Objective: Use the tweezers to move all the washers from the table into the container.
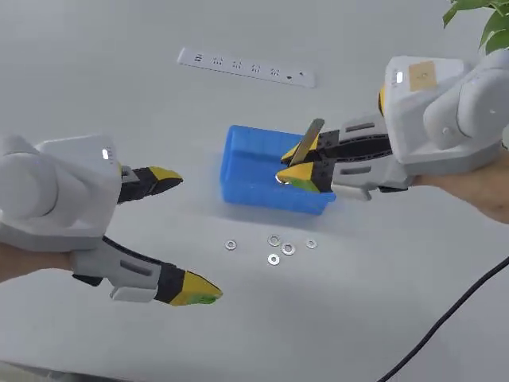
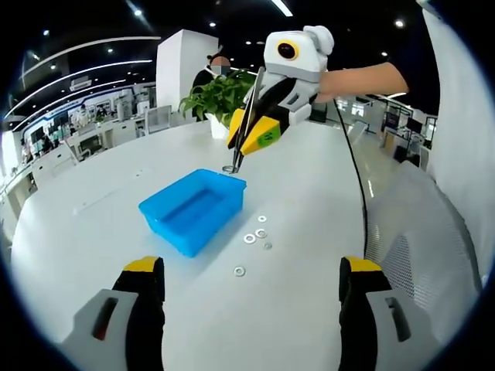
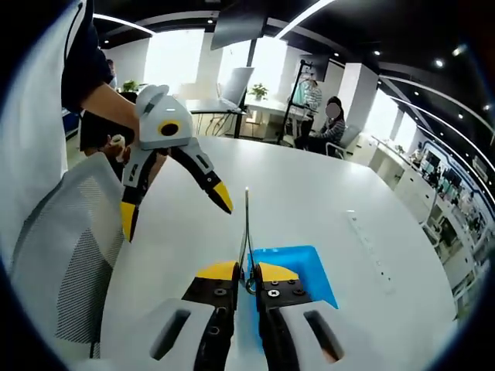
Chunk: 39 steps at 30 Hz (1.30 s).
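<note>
Head view: right gripper clamped on tweezers holding a washer over the container near rim, five washers left on the table just in front of container, left gripper jaws apart, idle, well left of container

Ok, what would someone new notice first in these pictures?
The bright blue container in the middle of the white table, with the right gripper holding tweezers over it. In front of it lie five loose washers, and the left gripper hangs open nearby.
</note>
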Each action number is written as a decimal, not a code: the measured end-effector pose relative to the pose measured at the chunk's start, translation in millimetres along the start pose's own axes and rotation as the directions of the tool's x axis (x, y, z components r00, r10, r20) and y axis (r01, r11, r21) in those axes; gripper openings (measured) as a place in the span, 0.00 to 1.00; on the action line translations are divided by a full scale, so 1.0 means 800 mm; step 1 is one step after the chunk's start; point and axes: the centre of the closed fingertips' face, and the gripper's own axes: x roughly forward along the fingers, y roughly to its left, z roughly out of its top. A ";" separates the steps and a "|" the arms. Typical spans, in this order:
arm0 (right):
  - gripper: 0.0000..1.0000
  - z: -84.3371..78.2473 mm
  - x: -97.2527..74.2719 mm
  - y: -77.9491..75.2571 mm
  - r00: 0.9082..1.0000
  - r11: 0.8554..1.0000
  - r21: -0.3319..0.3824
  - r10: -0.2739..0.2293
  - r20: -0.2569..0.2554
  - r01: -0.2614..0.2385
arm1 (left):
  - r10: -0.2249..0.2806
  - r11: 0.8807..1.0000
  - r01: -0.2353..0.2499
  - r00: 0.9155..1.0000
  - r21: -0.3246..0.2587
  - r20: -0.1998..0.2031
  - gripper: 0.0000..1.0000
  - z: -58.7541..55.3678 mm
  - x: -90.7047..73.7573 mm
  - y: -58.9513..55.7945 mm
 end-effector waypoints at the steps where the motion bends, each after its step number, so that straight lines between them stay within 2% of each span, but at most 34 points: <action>1: 0.09 -0.001 0.001 -0.005 1.000 1.000 0.000 -0.005 -0.001 0.005 | -0.002 1.000 0.002 1.000 -0.018 0.014 0.99 0.003 0.000 0.000; 2: 0.09 -0.002 0.002 -0.010 1.000 1.000 0.000 -0.014 -0.004 0.014 | -0.003 1.000 0.004 1.000 -0.029 0.024 0.99 0.005 -0.001 0.001; 5: 0.09 -0.004 0.007 -0.023 0.999 1.000 0.002 -0.030 -0.011 0.030 | 0.015 1.000 -0.015 1.000 -0.003 0.021 0.99 0.006 -0.003 0.004; 7: 0.09 -0.009 0.014 -0.034 0.999 0.999 0.004 -0.037 -0.012 0.037 | 0.016 1.000 -0.016 1.000 -0.008 0.012 0.99 0.003 -0.005 0.006; 11: 0.09 -0.042 0.038 -0.063 0.996 0.997 0.021 -0.070 -0.047 0.071 | 0.031 0.999 -0.031 0.999 -0.013 0.007 0.99 -0.002 -0.008 0.011; 14: 0.09 -0.069 0.052 -0.071 0.993 0.997 0.023 -0.075 -0.093 0.078 | 0.050 0.999 -0.050 0.999 0.003 0.000 0.99 -0.008 -0.009 0.015; 17: 0.09 -0.085 0.063 -0.068 0.991 0.997 0.029 -0.070 -0.113 0.074 | 0.047 0.999 -0.047 0.999 -0.016 0.002 0.99 -0.012 -0.011 0.015; 22: 0.09 -0.100 0.083 -0.065 0.992 0.995 0.061 -0.067 -0.106 0.074 | 0.052 0.998 -0.053 0.998 -0.028 -0.023 0.99 -0.022 -0.012 0.015; 28: 0.09 -0.106 0.095 -0.065 0.995 0.992 0.108 -0.059 -0.077 0.067 | 0.043 0.999 -0.044 0.998 -0.030 -0.049 0.99 -0.029 -0.013 0.012; 34: 0.09 -0.111 0.100 -0.063 0.994 0.993 0.103 -0.056 -0.093 0.066 | 0.040 0.998 -0.043 0.997 -0.043 -0.062 0.99 -0.035 -0.012 0.012; 39: 0.10 -0.112 0.102 -0.063 0.994 0.994 0.091 -0.050 -0.098 0.059 | 0.043 0.998 -0.045 0.997 -0.043 -0.059 0.99 -0.033 -0.010 0.013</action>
